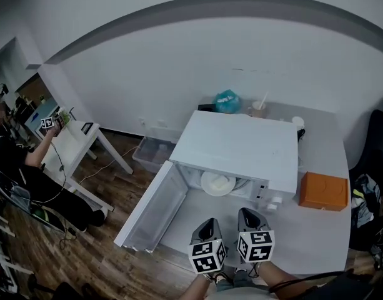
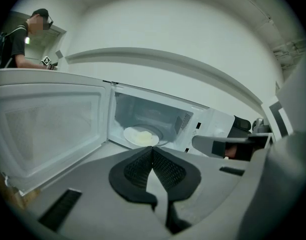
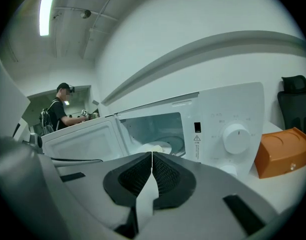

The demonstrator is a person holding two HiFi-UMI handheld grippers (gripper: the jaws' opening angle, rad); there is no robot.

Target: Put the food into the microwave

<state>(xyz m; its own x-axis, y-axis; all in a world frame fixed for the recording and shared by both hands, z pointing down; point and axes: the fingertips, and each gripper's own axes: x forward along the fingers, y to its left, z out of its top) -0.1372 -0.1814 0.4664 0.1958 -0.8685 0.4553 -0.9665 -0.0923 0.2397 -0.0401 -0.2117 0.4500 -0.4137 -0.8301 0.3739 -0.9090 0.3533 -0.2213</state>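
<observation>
A white microwave [image 1: 241, 145] stands on the white table [image 1: 316, 230] with its door [image 1: 155, 208] swung fully open to the left. Inside it a white plate of pale food [image 1: 217, 183] rests on the turntable; the same plate of food [image 2: 141, 136] shows in the left gripper view and, partly hidden, the plate [image 3: 153, 148] in the right gripper view. My left gripper [image 1: 208, 228] and right gripper [image 1: 248, 218] hover side by side just in front of the open cavity. Both are shut with their jaws pressed together and nothing between them.
An orange box [image 1: 323, 191] sits right of the microwave. Behind it are a teal bag [image 1: 227, 100] and a cup [image 1: 258, 109]. A clear bin [image 1: 150, 153] lies on the wooden floor. A seated person [image 1: 16, 161] works at a white desk [image 1: 75, 144] far left.
</observation>
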